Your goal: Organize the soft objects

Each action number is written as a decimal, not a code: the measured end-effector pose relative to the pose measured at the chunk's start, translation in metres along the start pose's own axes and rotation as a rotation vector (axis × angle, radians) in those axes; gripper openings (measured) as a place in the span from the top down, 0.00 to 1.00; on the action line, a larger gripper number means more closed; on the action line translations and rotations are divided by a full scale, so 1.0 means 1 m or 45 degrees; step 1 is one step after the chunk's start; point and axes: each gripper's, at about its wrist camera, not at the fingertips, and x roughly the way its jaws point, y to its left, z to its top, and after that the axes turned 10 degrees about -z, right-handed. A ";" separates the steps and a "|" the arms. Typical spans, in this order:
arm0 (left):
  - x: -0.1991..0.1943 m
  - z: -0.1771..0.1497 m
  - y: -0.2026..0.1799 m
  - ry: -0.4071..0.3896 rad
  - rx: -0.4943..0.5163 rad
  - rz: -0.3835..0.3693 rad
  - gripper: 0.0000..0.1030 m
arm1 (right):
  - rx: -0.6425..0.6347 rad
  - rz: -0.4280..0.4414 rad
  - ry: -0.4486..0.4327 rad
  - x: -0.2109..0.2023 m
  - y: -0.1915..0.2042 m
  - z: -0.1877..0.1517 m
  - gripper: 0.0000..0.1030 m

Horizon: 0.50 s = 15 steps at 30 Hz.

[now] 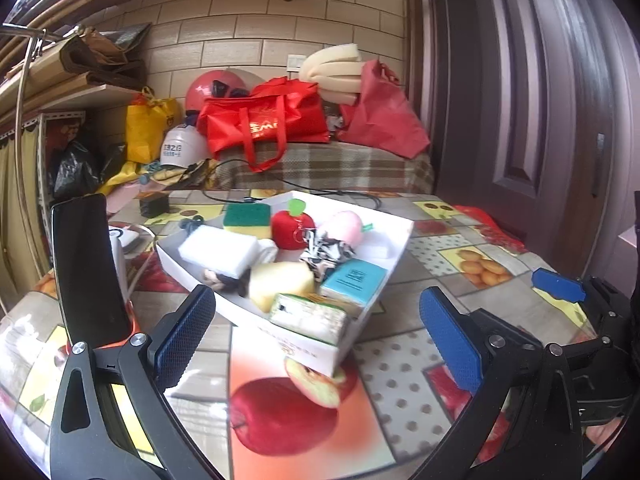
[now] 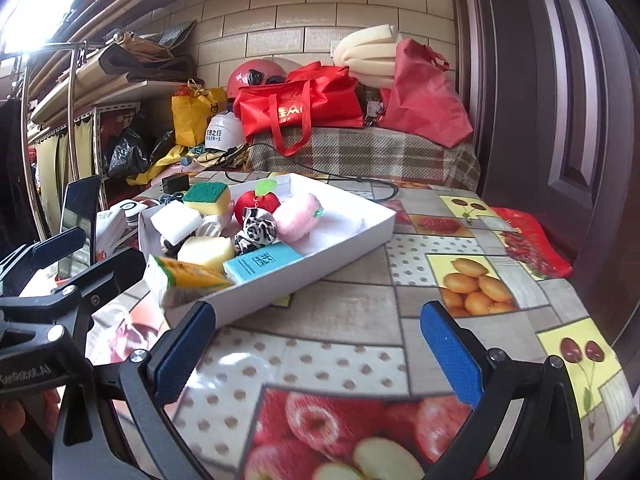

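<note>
Right now both grippers hover empty over the fruit-print tablecloth [image 2: 460, 216], short of the white tray [image 1: 394, 256] that holds the soft things. The left gripper [image 1: 316, 328] has its blue pads spread wide with nothing between them, its near corner of the tray just ahead; the right gripper [image 2: 318, 344] is likewise spread wide over bare cloth, nearer the tray's long side. Inside the tray lie a white foam block [image 1: 218, 250], a green-and-yellow sponge [image 1: 246, 218], a red apple plush [image 1: 291, 228], a pink plush [image 1: 346, 226], a black-and-white scrunchie [image 1: 324, 250], a pale yellow sponge [image 1: 280, 282], a teal packet [image 1: 354, 280] and a green tissue pack [image 1: 310, 318] at the nearest corner, all crowded and touching. A dark phone [image 1: 86, 264] stands upright to the left of the tray.
</note>
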 end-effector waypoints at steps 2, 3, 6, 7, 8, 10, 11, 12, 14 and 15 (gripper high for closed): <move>-0.003 -0.002 -0.006 0.027 0.012 0.033 0.00 | 0.007 -0.007 -0.053 -0.019 -0.010 -0.007 0.00; 0.000 -0.004 -0.011 0.068 0.039 0.085 0.00 | 0.042 0.013 -0.085 -0.028 -0.017 -0.008 0.00; 0.006 -0.009 -0.019 0.169 0.065 0.260 0.00 | 0.200 -0.041 -0.214 -0.059 -0.046 -0.011 0.00; 0.006 -0.010 -0.019 0.185 0.059 0.300 0.00 | 0.263 -0.071 -0.270 -0.070 -0.055 -0.013 0.00; 0.005 -0.011 -0.019 0.189 0.049 0.312 0.00 | 0.324 -0.093 -0.319 -0.081 -0.064 -0.016 0.00; 0.000 -0.012 -0.017 0.171 0.026 0.265 0.00 | 0.419 -0.132 -0.366 -0.095 -0.077 -0.024 0.00; -0.002 -0.011 -0.017 0.159 0.019 0.241 0.00 | 0.449 -0.151 -0.376 -0.101 -0.080 -0.027 0.00; -0.004 -0.011 -0.018 0.151 0.023 0.233 0.00 | 0.478 -0.178 -0.383 -0.106 -0.083 -0.031 0.00; -0.007 -0.012 -0.024 0.128 0.064 0.273 0.00 | 0.530 -0.215 -0.382 -0.111 -0.088 -0.035 0.00; -0.009 -0.012 -0.027 0.116 0.087 0.302 0.00 | 0.551 -0.220 -0.363 -0.109 -0.091 -0.037 0.00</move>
